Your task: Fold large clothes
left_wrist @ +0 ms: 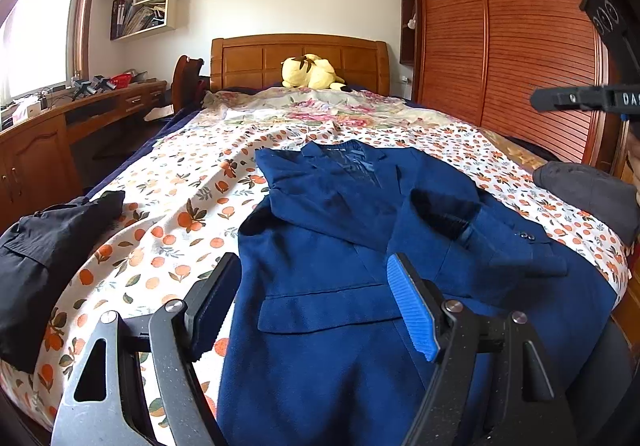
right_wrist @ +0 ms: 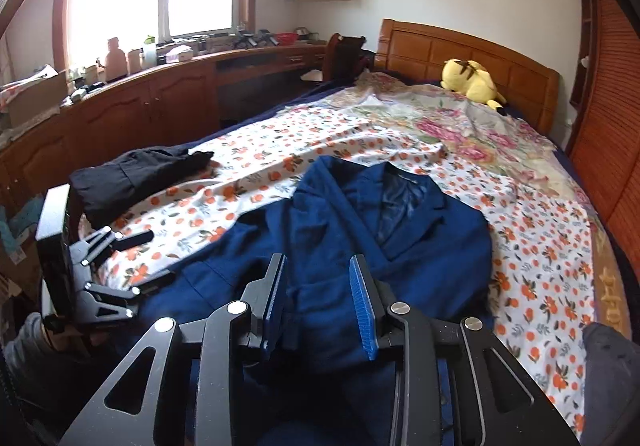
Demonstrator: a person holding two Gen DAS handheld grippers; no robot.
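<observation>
The bed (left_wrist: 168, 230) carried a blue jacket (left_wrist: 340, 286), laid face up with its collar toward the headboard (left_wrist: 300, 58) and its hem toward the person. Its long axis therefore ran straight away from both grippers. Both sleeves lay folded across the chest. A black garment (right_wrist: 132, 178) lay to the left, well apart from the jacket, and a dark item (left_wrist: 592, 194) lay to the right.

The left gripper (left_wrist: 308, 302) stood over the jacket's lower left edge, its jaws spread wide, with nothing pinched between them. The right gripper (right_wrist: 318, 302) stood over the lower middle of the jacket, its jaws part-way open; the cloth lay below the pads (right_wrist: 362, 306), and no fold was gripped.

Judgement: the hem was the nearest part to both grippers, and each hand was about equally close to it. The next fold would probably run along the long axis, hem toward collar.
</observation>
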